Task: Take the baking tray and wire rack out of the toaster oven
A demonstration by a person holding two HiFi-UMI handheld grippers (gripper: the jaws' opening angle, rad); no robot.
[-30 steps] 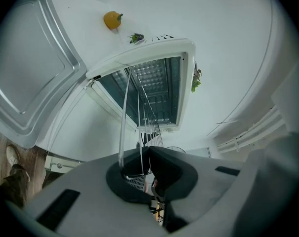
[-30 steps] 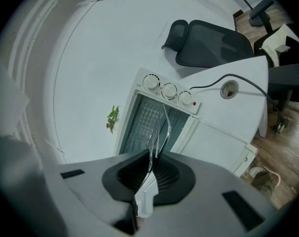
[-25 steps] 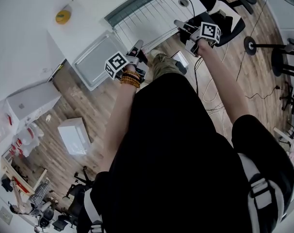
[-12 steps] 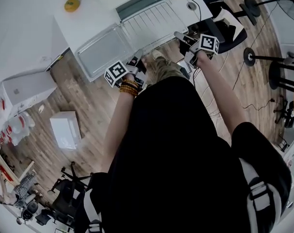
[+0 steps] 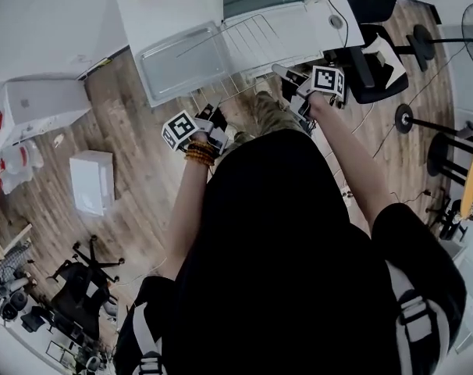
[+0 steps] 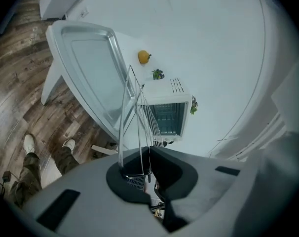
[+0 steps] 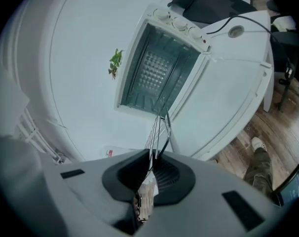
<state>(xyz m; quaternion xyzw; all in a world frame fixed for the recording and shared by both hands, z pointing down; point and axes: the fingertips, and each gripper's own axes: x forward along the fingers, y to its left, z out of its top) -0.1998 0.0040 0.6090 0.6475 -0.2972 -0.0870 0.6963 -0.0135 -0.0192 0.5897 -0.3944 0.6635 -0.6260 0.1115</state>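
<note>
- Wire rack (image 5: 275, 41) is out of the toaster oven (image 7: 159, 68) and held in the air over the table's (image 5: 162, 6) front edge, straight in front of the oven's open mouth.
- My left gripper (image 5: 211, 119) is clenched on a wire at the rack's near edge. My right gripper (image 5: 283, 73) is clamped on the same edge further right.
- From both sets of jaws the rack runs away from me toward the oven. Its long axis lies across, roughly along the table's front edge.
- Baking tray (image 5: 182, 61) is already out too. It lies flat on the table toward the front left corner, just left of the rack and on my left gripper's side.
- I judge that what remains is to set the rack down. What decides that move is the tray just to the left, so I would keep the rack level and lower it on the oven side of the tray, both hands together.
- A tilt could catch the tray's rim.
</note>
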